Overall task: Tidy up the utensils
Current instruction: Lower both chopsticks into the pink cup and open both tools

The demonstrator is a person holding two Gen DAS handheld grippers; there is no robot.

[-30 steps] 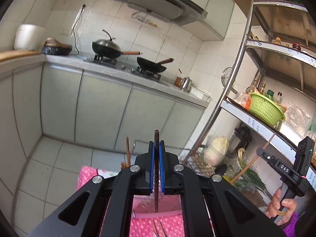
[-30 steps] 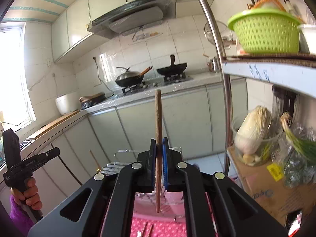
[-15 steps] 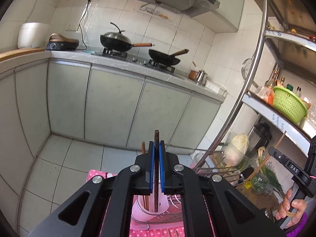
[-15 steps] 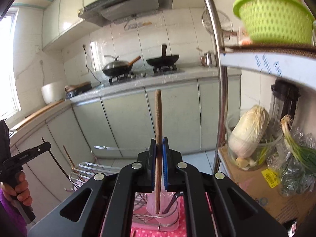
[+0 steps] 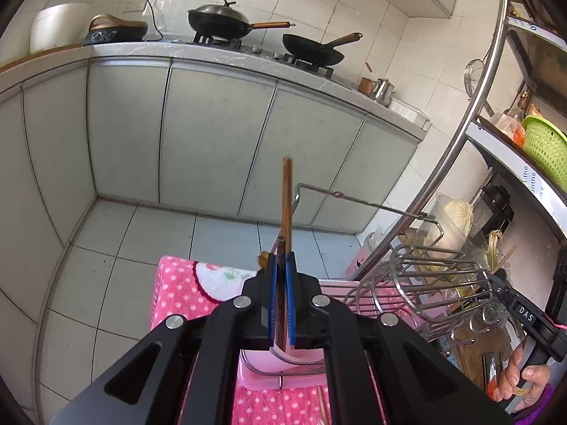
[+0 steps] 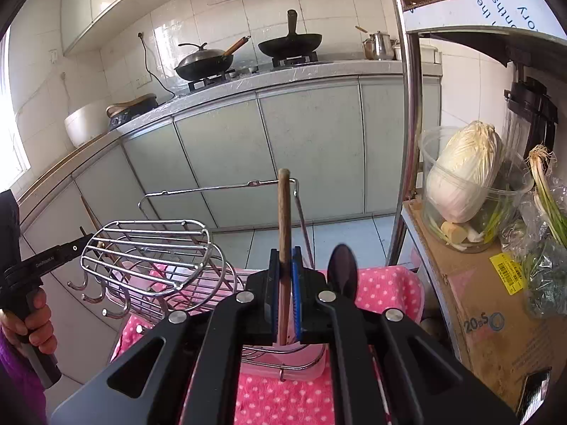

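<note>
The left gripper (image 5: pixel 280 297) was clamped on a dark chopstick (image 5: pixel 281 313), with a second, lighter stick (image 5: pixel 286 198) standing upright just beyond its tips. The right gripper (image 6: pixel 284 297) gripped a wooden chopstick (image 6: pixel 284 226) upright between its blue pads (image 6: pixel 296 297). Directly below each gripper's fingertips sat a pink holder (image 6: pixel 301 363) in a wire rack (image 6: pixel 156 244) on a polka-dot cloth (image 6: pixel 382 290), a dark spoon (image 6: pixel 342 276) rising just right of the right gripper.

White-tiled kitchen (image 5: pixel 319 17), grey-green cabinets (image 5: pixel 212 134)
</note>
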